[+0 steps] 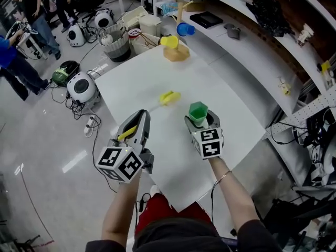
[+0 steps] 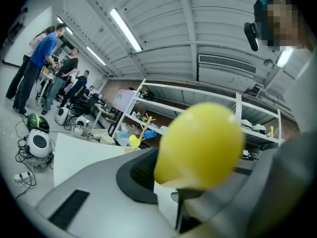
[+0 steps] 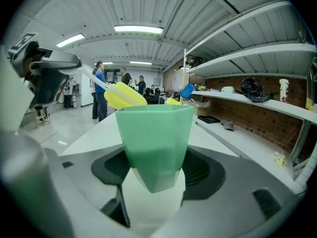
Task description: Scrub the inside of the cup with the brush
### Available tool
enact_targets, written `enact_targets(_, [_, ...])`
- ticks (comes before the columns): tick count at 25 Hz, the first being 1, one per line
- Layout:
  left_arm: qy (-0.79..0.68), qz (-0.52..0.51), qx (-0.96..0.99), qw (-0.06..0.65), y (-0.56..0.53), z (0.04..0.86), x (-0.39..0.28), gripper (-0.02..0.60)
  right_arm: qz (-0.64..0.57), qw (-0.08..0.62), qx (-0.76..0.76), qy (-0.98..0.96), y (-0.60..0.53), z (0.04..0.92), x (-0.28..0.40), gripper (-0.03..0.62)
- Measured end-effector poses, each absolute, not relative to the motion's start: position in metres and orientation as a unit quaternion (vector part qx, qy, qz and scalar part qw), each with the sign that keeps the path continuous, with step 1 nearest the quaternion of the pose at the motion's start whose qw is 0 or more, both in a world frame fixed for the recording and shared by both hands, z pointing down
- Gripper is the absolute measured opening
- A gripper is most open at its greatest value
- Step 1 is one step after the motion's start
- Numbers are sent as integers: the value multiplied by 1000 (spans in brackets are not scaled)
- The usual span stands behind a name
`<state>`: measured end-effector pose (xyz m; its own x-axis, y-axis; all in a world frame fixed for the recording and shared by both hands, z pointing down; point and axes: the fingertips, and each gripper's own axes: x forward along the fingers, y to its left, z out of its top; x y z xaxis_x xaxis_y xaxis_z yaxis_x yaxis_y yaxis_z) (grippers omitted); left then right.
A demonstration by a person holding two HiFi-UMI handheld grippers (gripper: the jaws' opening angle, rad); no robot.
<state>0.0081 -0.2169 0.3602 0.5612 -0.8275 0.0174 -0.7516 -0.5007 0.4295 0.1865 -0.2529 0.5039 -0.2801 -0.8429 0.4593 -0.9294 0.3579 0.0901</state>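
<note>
The right tool [image 1: 201,123] pinches the green cup [image 1: 198,111] low on its tapered body. The cup's mouth faces up, over the near part of the white desk [image 1: 220,83]. The left tool [image 1: 138,119] is clamped on the yellow handle end of the brush [image 1: 169,97]; in the left gripper view that rounded end fills the space between the jaws. A pale shaft runs from there to the yellow brush head, which sits out over the middle of the desk. It is to the left of the cup and beyond it, clear of the rim. Whether the head touches the desk cannot be told.

Scrubbing looks not yet begun, since the head has to come across to the mouth and go down inside.

Several things could go wrong from here:
- **Wandering head:** The brush is gripped at its far end, so a small turn of the left tool may swing the head widely. It could then strike the rim instead of entering.
- **Cup slipping:** The cup narrows toward the pinch, so a sideways or downward push from the brush may lever it loose or tilt it in the jaws.
- **Handle rolling:** The handle end is rounded and may roll in the left tool under scrubbing pressure, turning the bristles away from the wall.
</note>
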Motion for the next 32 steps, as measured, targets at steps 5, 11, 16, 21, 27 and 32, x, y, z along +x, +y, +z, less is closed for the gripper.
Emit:
enact_targets(5, [-476, -89, 853, 195, -227, 371, 13, 37, 92, 216, 541, -808, -273, 516, 175, 314])
enact_targets(11, [-501, -80, 840, 192, -239, 376, 9, 38, 100, 220, 523, -818, -295, 532, 167, 314])
enact_targets(16, [-515, -74, 832, 195, -252, 381, 2, 38, 105, 222, 512, -823, -313, 543, 161, 314])
enact_targets(21, [-520, -76, 827, 201, -265, 388, -2, 38, 117, 232, 498, -827, -328, 556, 154, 314])
enact_targets(27, [-522, -75, 825, 205, -281, 395, -4, 38, 127, 245, 499, -821, -346, 568, 153, 314])
enact_targets(32, [-521, -71, 826, 205, -295, 399, -7, 38, 133, 251, 499, -819, -359, 575, 150, 314])
